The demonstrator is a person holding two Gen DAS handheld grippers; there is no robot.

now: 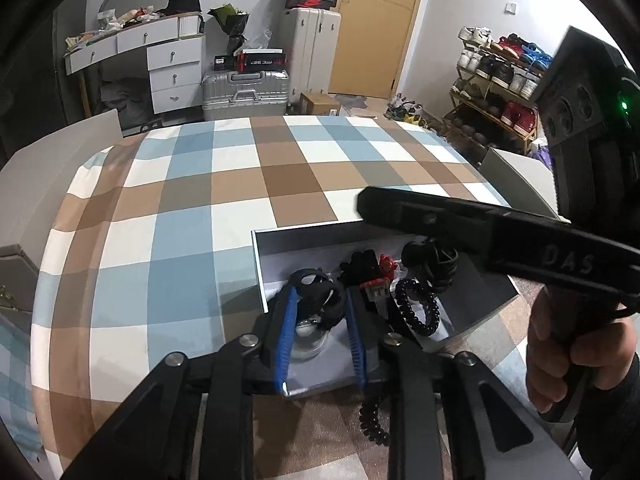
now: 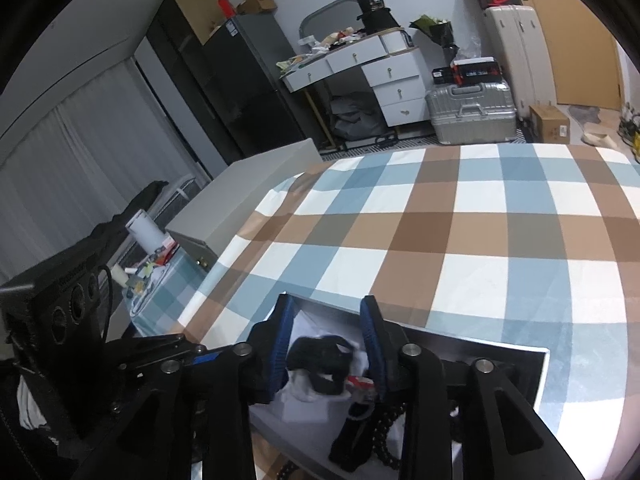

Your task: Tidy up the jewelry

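Box on bed; coiled band inside (right of hair clip).

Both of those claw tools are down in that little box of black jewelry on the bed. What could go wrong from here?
The black pieces lie tangled in the box, so lifting the black ring-like piece between the left gripper fingers might drag neighbours out. A beaded strand already hangs over the box's near edge and could slip off. The right gripper works the same cramped spot, so the two could bump.
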